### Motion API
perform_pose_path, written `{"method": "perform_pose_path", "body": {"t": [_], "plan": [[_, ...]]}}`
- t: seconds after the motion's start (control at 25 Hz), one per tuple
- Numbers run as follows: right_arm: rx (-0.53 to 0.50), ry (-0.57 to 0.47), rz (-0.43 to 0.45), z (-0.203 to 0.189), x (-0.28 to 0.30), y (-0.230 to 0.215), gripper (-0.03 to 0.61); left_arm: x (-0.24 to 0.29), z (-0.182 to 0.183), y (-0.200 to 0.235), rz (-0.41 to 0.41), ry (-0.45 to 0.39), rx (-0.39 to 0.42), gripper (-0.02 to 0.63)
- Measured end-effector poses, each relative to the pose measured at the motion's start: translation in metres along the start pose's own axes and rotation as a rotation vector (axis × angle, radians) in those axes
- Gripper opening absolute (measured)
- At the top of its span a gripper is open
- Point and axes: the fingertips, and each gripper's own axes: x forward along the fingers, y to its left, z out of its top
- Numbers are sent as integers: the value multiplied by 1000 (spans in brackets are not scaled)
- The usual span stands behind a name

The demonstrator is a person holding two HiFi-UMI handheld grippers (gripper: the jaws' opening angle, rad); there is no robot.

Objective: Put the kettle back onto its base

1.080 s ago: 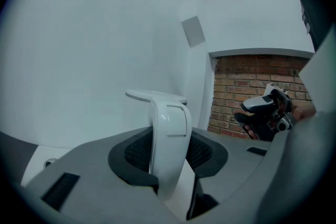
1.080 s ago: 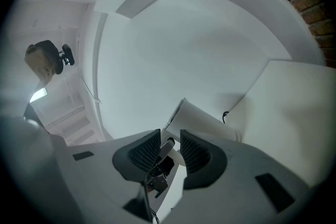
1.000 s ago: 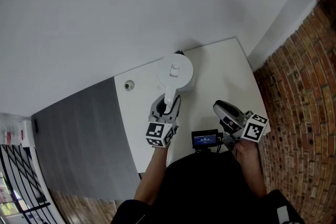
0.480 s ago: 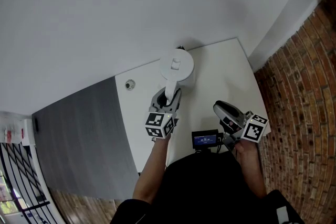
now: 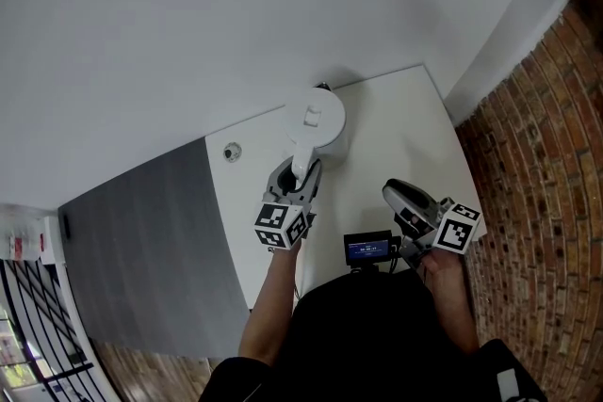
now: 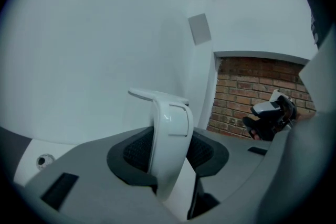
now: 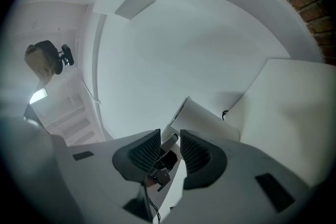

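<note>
The left gripper (image 6: pixel 170 150) has the kettle's white handle (image 6: pixel 169 134) between its dark ribbed pads (image 6: pixel 137 150), one pad lying against each side of it; the jaws stand about half apart and have just been opening a little, with the handle between them. From above, this gripper reaches in from the near side, its marker cube toward the person, and the handle runs from its jaws up to the kettle (image 5: pixel 315 120), which stands upright near the far edge of the white surface (image 5: pixel 396 127), close to the white wall. The lid faces the camera, and something small and dark shows just behind the kettle at the surface's edge; what the kettle rests on is hidden under its body, so I cannot tell whether the base is there. The right gripper (image 7: pixel 170 150) is held well to the right of the kettle above the surface's near right part, its jaws a narrow gap apart and gripping nothing. A small black device with a lit screen (image 5: pixel 368 249) sits between the two arms at the near edge. A small round fitting (image 5: pixel 232 152) lies on the surface left of the kettle, and a brick wall (image 5: pixel 537 155) rises on the right
</note>
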Motion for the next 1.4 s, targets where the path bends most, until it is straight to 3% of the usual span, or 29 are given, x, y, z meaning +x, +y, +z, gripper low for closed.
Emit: {"method": "perform_pose_path", "body": {"t": [0.24,0.56,0.92,1.4], "plan": [[-8,5,4,2,4,2,120,-4,1,-4,-153,-13,-35,184],[-5,1,4,3,3,2,120,-9,-7,-10,-346,57,-35,195],[-10,9,12,4,8,5,120,-5,-13,-34,-415,127,42,195],[-3,5,7,2,6,3,120,11,-16,-66,-453,143,43,193]]}}
